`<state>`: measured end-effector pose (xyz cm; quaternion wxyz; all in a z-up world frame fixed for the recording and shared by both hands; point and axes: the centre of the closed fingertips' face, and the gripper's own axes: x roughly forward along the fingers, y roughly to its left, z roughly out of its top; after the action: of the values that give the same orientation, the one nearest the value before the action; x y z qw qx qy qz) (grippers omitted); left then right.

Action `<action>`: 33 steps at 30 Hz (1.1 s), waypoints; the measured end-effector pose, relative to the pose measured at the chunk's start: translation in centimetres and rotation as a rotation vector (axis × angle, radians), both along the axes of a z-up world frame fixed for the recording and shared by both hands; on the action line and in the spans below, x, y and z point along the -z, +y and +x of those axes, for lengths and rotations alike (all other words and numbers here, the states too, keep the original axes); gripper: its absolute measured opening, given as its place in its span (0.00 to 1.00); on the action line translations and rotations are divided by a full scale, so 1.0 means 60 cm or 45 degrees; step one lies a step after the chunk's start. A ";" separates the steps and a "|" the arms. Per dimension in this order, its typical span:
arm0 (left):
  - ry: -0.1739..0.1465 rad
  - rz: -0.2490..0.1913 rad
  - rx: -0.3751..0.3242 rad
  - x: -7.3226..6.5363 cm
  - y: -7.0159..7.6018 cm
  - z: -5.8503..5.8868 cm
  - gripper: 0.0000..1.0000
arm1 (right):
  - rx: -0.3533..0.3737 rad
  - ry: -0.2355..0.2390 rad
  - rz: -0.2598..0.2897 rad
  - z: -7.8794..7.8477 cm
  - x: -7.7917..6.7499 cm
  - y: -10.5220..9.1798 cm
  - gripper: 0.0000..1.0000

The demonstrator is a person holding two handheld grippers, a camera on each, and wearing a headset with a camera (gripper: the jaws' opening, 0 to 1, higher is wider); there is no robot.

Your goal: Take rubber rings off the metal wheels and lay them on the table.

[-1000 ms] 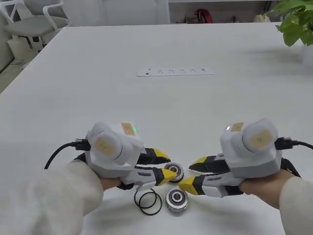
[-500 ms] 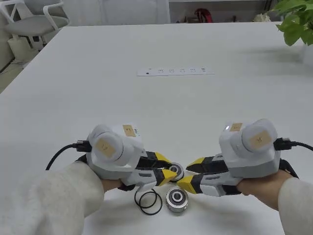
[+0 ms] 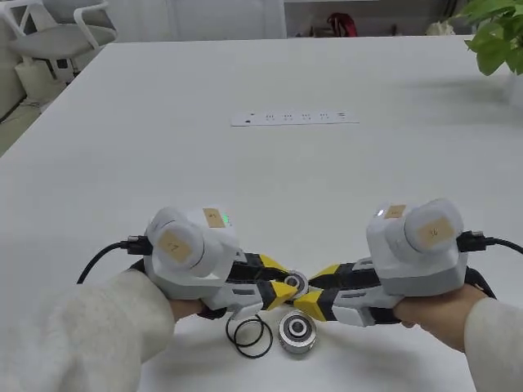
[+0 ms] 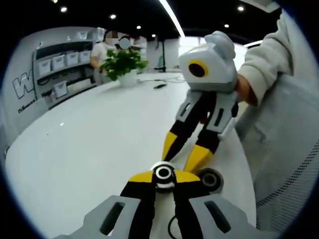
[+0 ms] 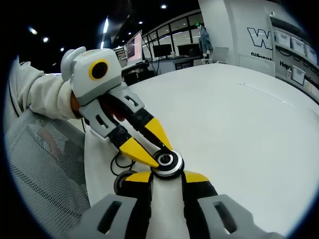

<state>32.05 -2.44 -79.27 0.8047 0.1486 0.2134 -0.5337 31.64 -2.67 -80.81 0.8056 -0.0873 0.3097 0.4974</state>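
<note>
The fingers [image 4: 142,177] of the left gripper [image 3: 284,284] are closed tight on a small metal wheel [image 3: 294,283] over the white table [image 3: 270,180]. The right gripper [image 3: 313,287] meets that wheel from the opposite side, jaws slightly parted around it; I cannot tell whether they pinch it. Just nearer the person than the held wheel, a second wheel [image 3: 296,331] lies flat, with two black rubber rings [image 3: 249,335] beside it.

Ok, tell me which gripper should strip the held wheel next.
Right. The left gripper is clamped on the wheel, steadying it. The right gripper has its jaws open with the tips at the wheel's rim, so it is likely free to do the pinching.
</note>
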 end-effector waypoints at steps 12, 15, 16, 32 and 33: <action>0.000 -0.008 -0.007 0.001 0.000 0.000 0.14 | -0.045 -0.058 -0.042 -0.001 0.001 -0.001 0.17; 0.000 -0.011 -0.007 0.001 0.000 0.000 0.14 | -0.052 -0.063 -0.050 -0.001 0.002 -0.002 0.15; 0.000 -0.012 -0.007 0.001 0.000 0.000 0.14 | -0.052 -0.064 -0.052 -0.001 0.002 -0.003 0.15; 0.008 -0.028 -0.020 0.002 0.001 0.001 0.14 | -0.087 -0.103 -0.083 -0.001 0.003 -0.003 0.13; 0.008 -0.028 -0.020 0.002 0.001 0.002 0.14 | -0.088 -0.104 -0.084 -0.001 0.003 -0.003 0.13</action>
<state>32.14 -2.40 -79.36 0.8097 0.1363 0.2111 -0.5303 31.58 -2.86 -80.97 0.7967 -0.1447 0.2896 0.5104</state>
